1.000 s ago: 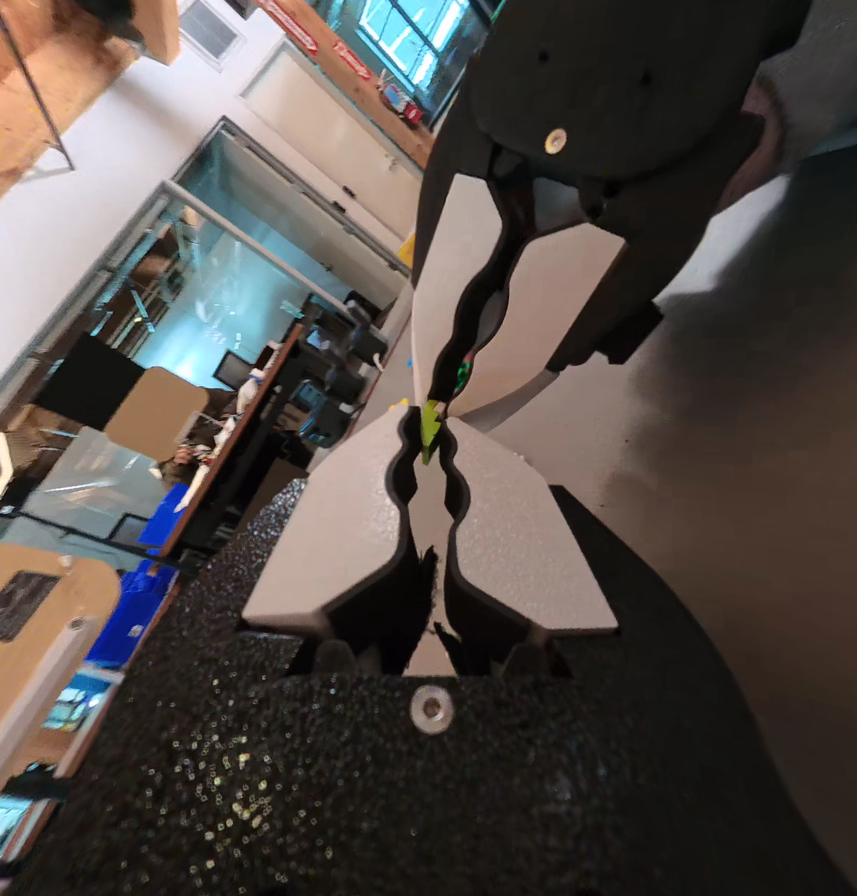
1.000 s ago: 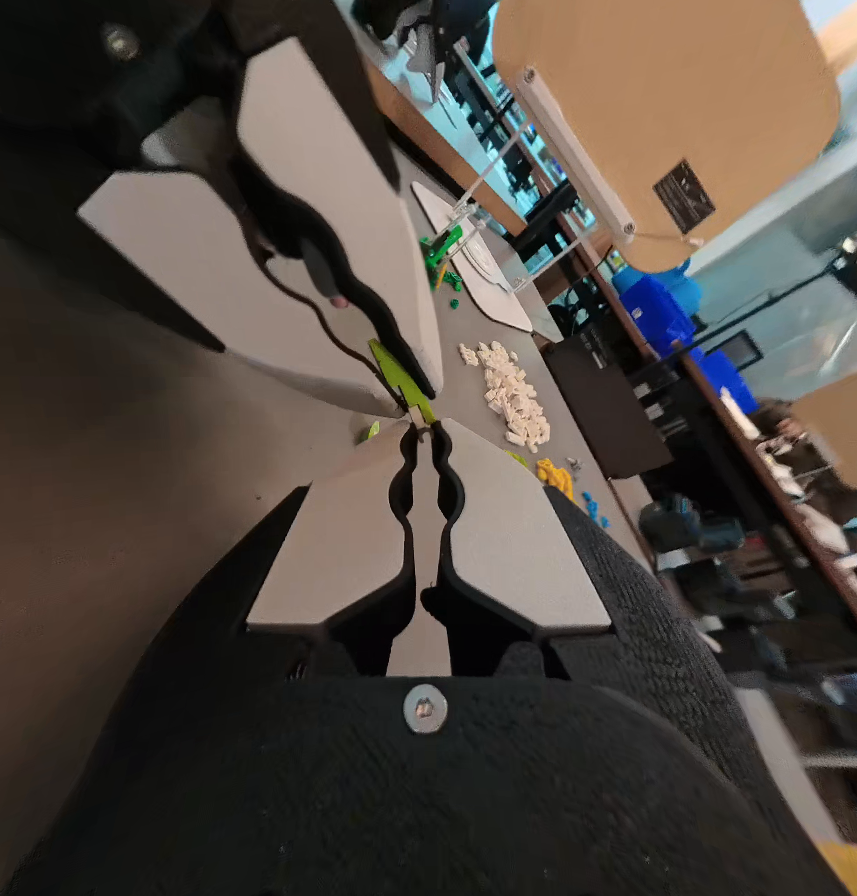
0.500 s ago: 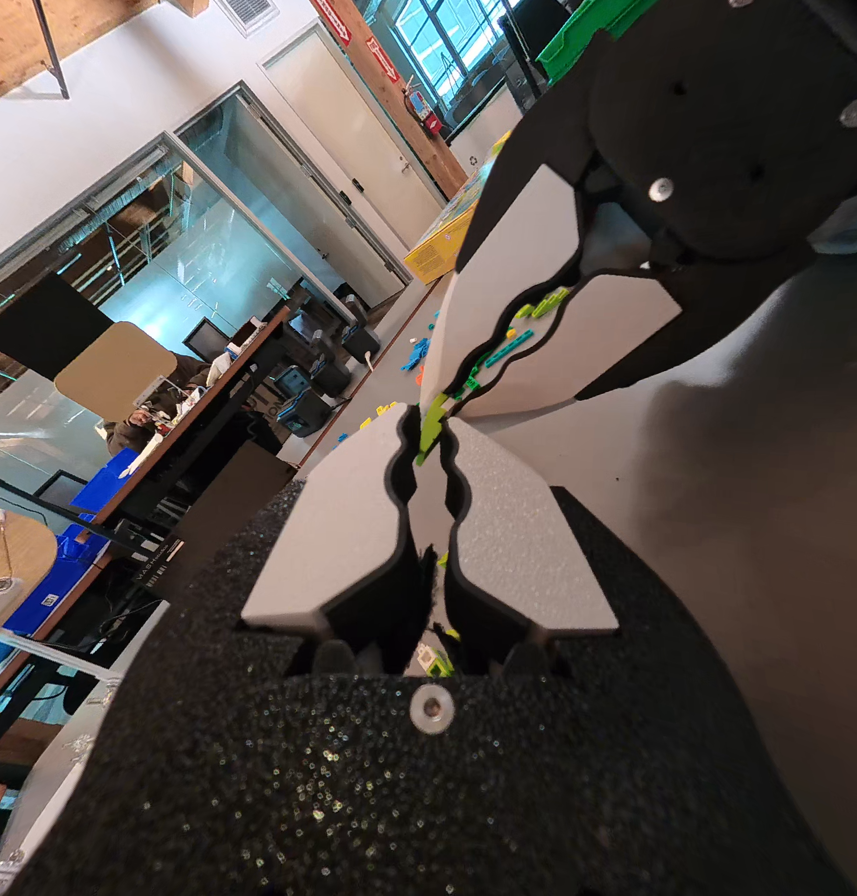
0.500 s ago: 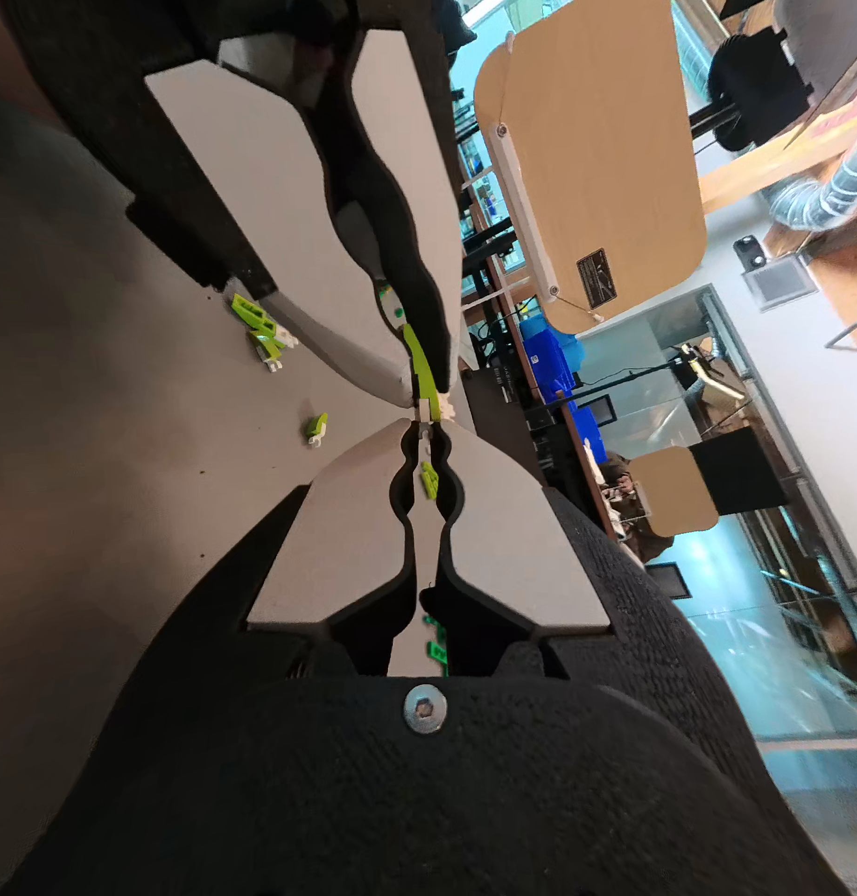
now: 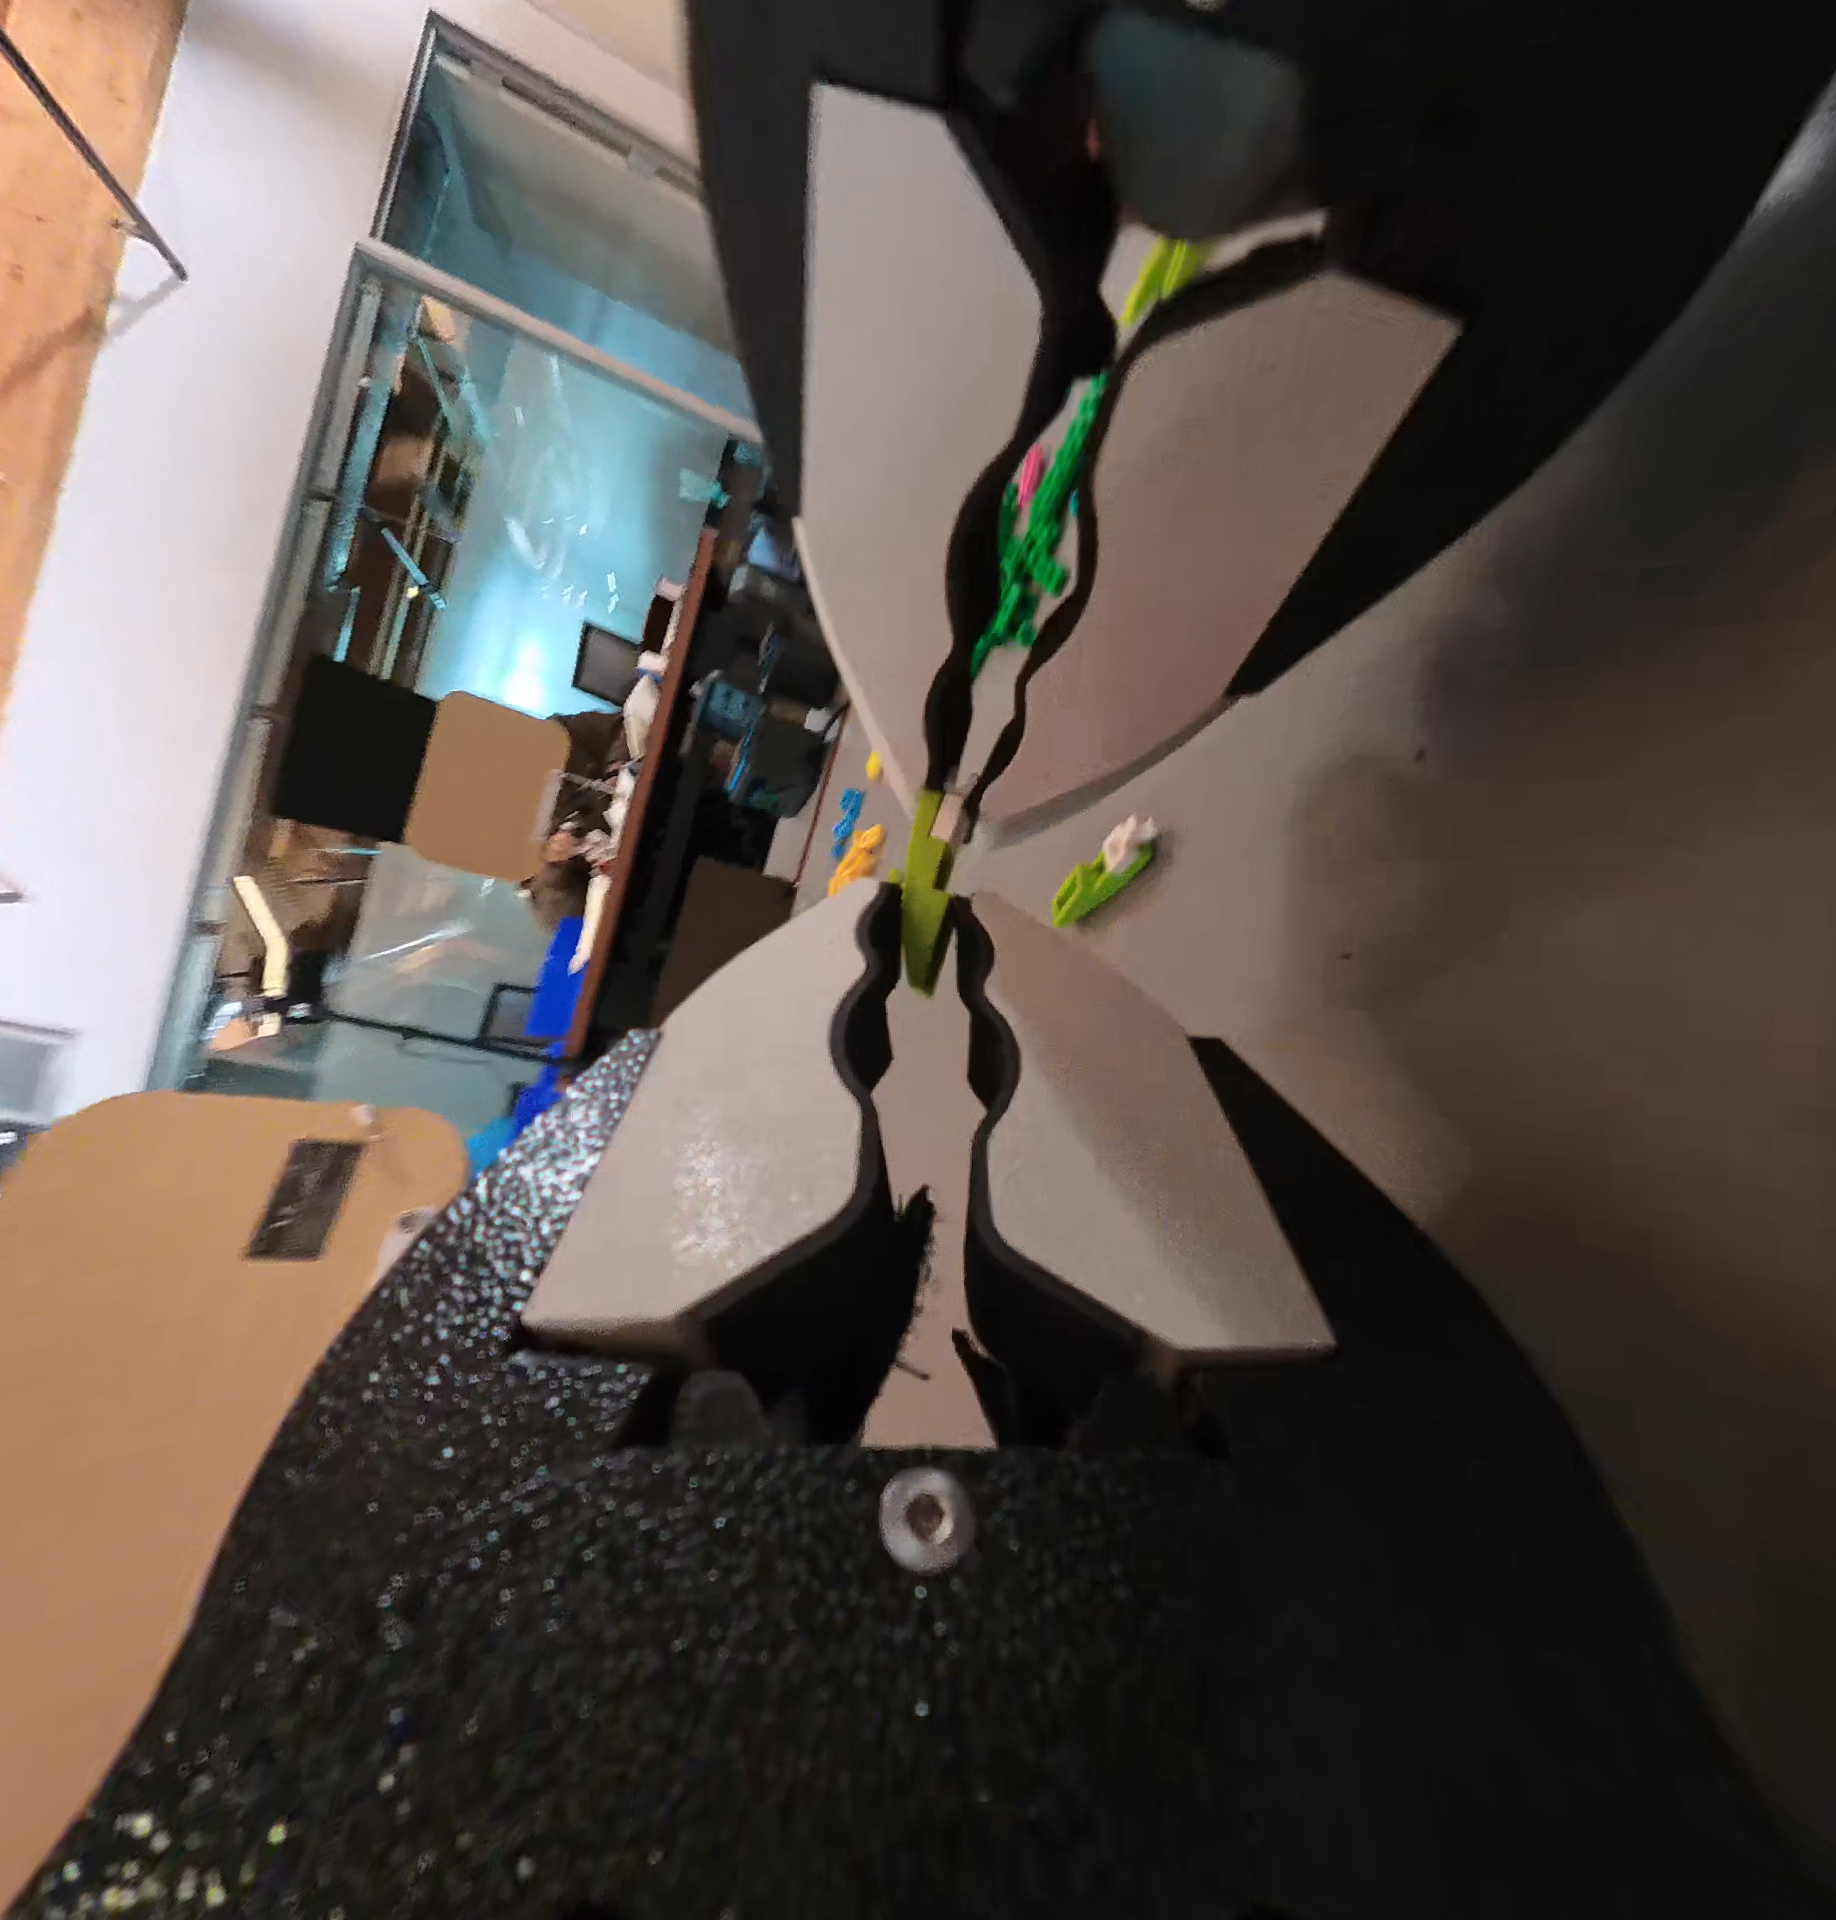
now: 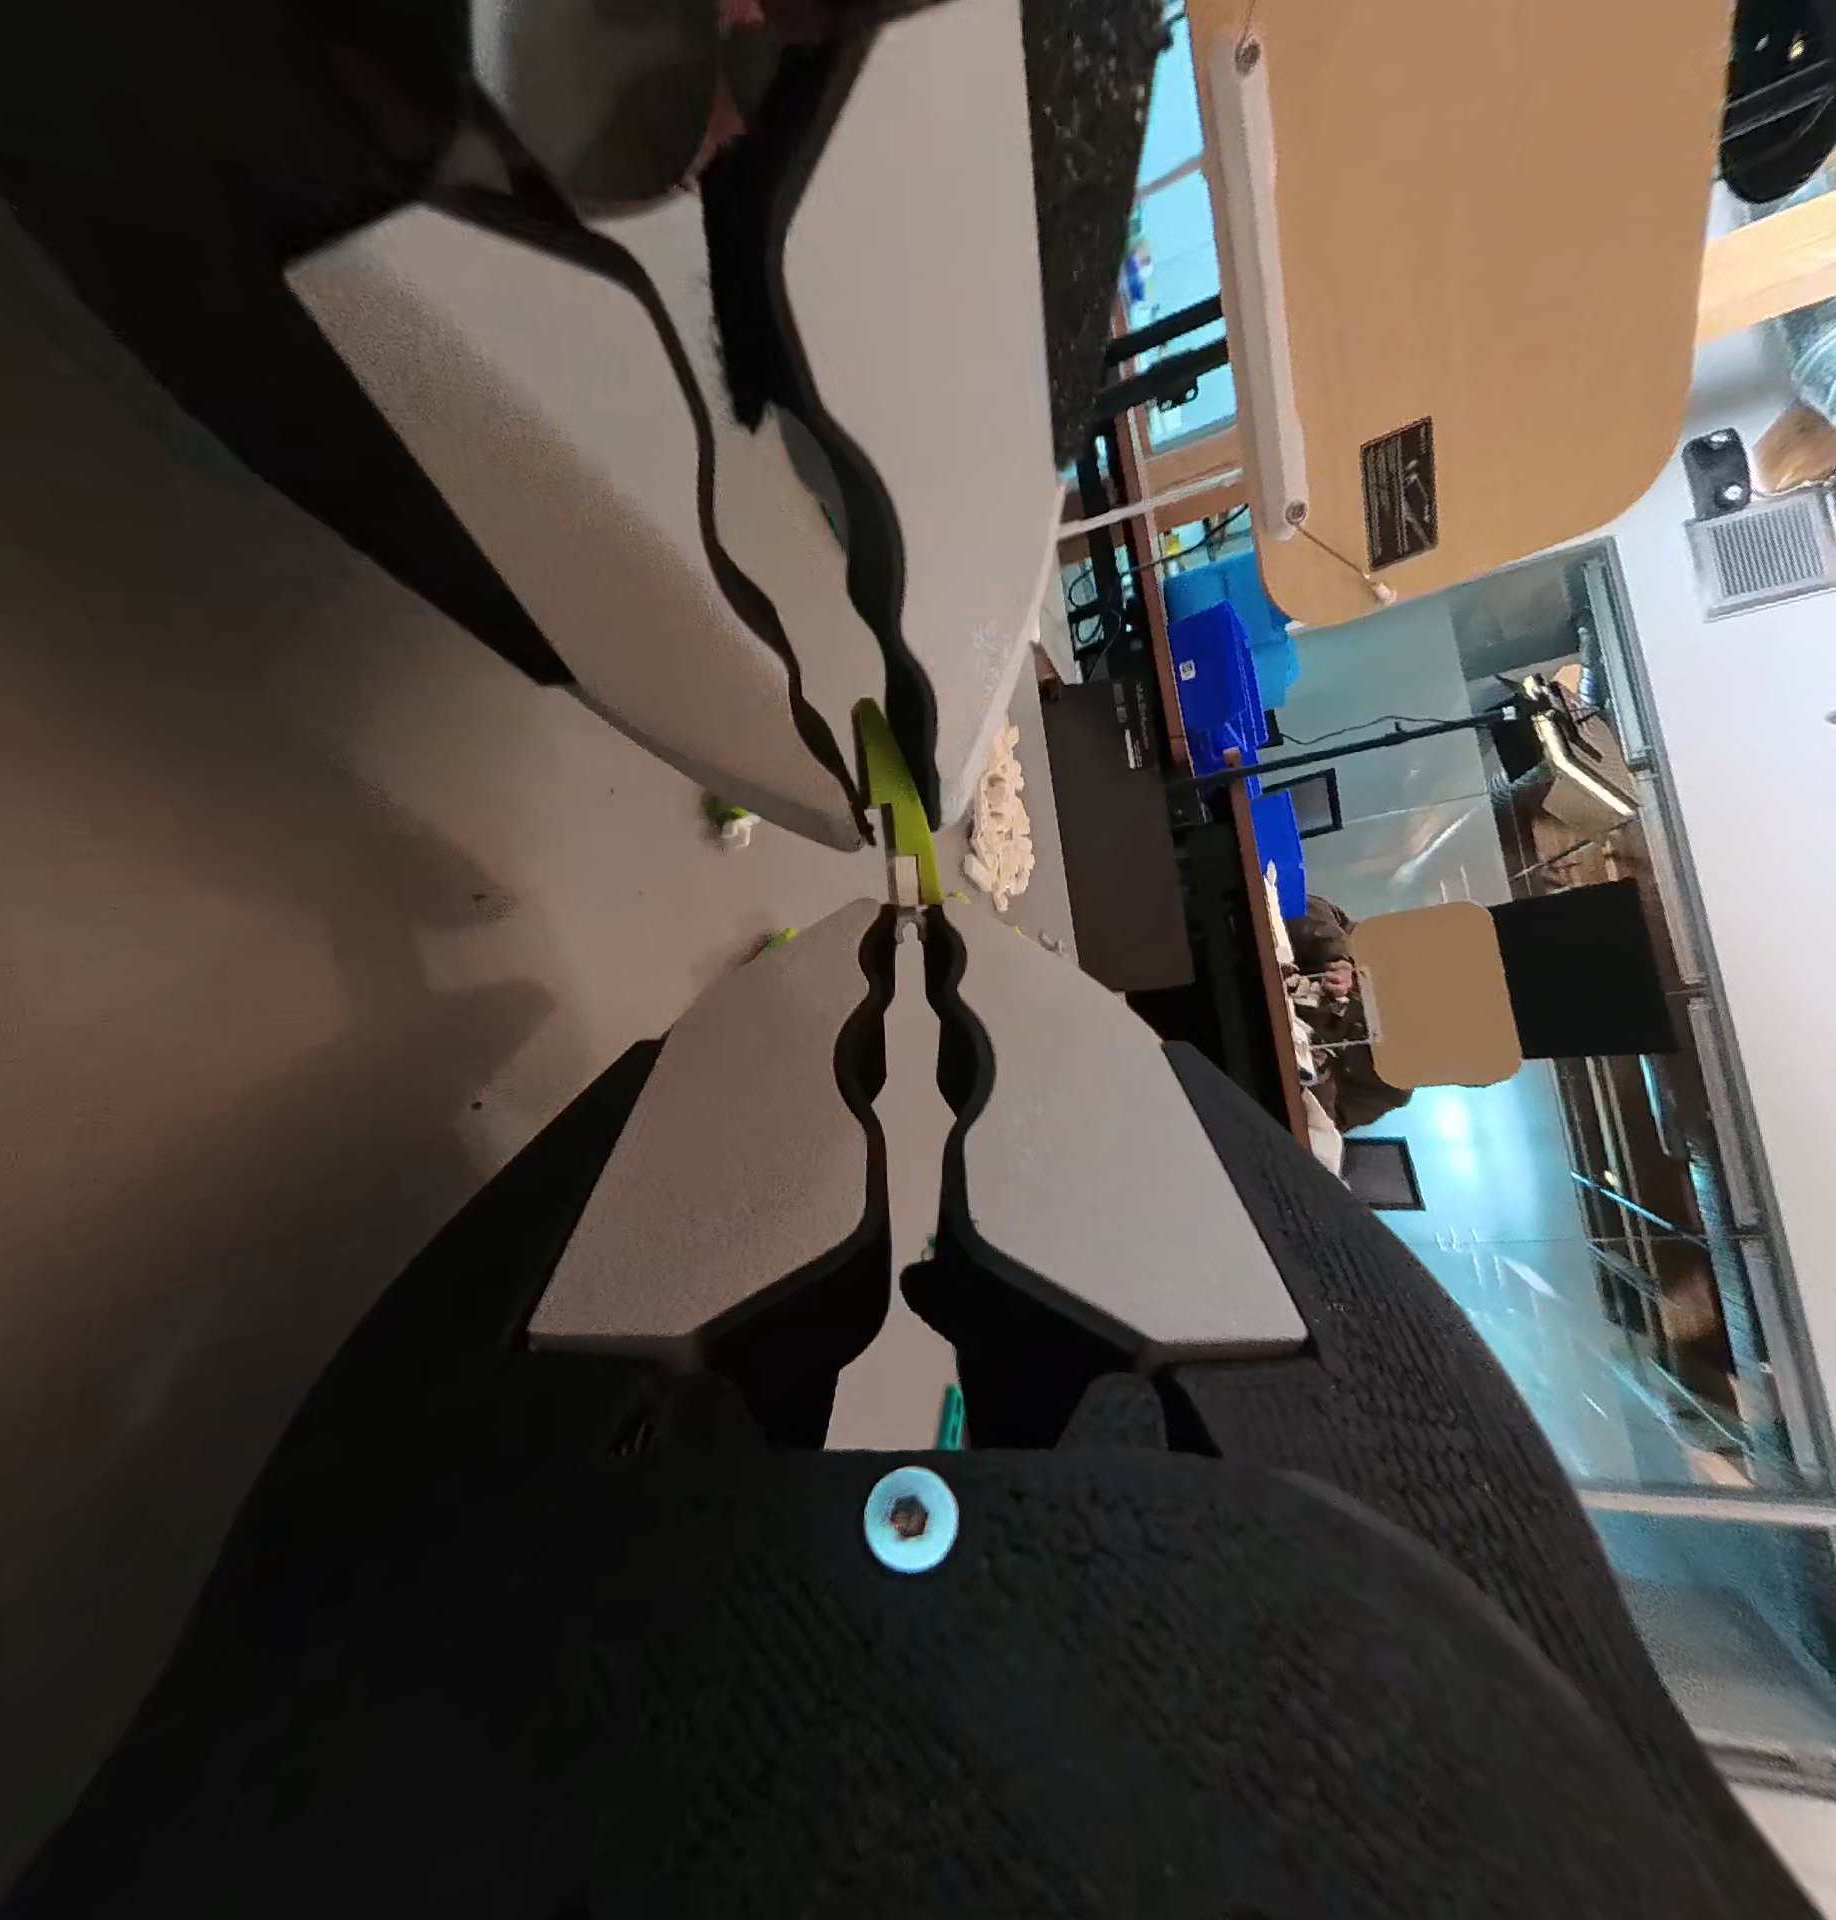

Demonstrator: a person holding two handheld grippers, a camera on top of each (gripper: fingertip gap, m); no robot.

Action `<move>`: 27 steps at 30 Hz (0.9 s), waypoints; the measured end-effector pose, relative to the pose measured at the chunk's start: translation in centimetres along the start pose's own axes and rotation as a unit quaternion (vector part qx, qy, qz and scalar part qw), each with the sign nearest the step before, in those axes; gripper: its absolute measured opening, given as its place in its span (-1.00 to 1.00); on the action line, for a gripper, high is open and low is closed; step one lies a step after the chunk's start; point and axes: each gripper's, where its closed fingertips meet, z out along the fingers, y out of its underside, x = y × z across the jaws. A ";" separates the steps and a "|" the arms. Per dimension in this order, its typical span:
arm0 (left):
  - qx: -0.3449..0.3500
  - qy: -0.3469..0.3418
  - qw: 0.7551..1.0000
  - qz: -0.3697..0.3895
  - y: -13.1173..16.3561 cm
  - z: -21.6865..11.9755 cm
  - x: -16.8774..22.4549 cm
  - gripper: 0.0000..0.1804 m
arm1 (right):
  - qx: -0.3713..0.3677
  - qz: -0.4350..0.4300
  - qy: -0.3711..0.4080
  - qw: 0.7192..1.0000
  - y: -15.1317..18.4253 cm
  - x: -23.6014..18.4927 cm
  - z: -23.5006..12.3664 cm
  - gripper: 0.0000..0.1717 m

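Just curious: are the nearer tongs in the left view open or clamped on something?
Clamped: the left tongs grip a lime-green piece, both pads against it.

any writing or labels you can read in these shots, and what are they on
None given as words.
Dark plate on the tan board: print too small.
White sticker on the blue bin: too small.
Dark plate on the tan board: blurred.
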 end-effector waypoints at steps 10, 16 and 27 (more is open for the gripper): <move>0.004 0.005 1.000 -0.005 -0.3 0.0 0.2 -0.80 | -0.010 0.011 -0.005 1.000 0.0 -0.2 0.1 -0.95; 0.004 0.041 0.997 -0.059 -0.2 -0.2 0.4 -0.90 | 0.002 0.003 -0.003 1.000 -0.1 -0.1 0.1 -0.95; -0.002 0.080 0.971 -0.227 -0.1 -0.3 -0.2 -0.89 | -0.010 -0.050 0.027 0.998 -0.7 0.4 -0.3 -0.96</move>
